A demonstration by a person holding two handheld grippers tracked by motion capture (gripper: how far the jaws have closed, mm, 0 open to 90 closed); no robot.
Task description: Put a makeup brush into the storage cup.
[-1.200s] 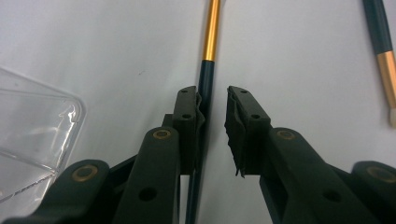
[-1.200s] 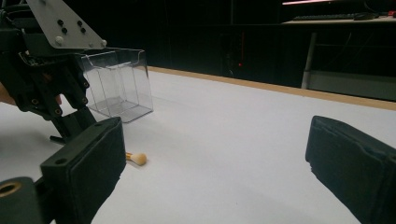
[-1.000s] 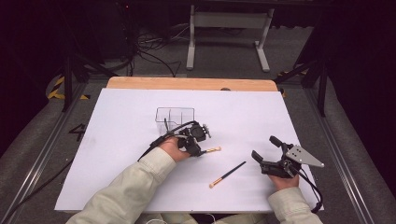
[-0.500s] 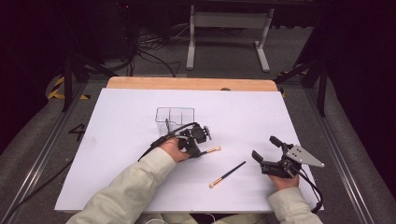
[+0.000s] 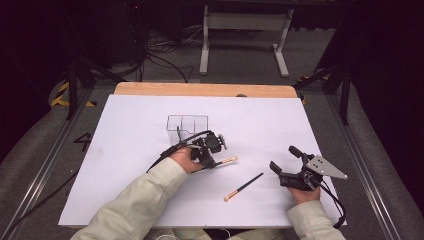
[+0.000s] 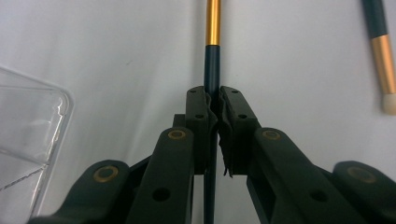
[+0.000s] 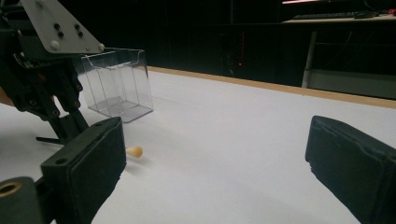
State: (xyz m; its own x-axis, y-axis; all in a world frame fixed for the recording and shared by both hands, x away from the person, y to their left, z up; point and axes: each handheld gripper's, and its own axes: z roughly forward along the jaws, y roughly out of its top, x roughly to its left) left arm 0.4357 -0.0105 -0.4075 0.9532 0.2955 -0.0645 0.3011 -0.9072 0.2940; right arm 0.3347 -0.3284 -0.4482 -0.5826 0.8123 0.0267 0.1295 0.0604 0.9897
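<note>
On the table (image 5: 125,150), the clear box (image 5: 187,125) sits behind two brushes, one brush (image 5: 227,160) left of the other brush (image 5: 244,187).

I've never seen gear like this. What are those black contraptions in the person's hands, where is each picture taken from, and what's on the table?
They are hand-held grippers, each with two black jaws. One picture looks down from above the table; the other two come from cameras riding on each gripper. On the white sheet stand a clear plastic organizer and two makeup brushes. The left gripper is clamped on the dark handle of one brush, near its gold band. The second brush lies loose between the hands. The right gripper rests on the sheet with open jaws, holding nothing.
</note>
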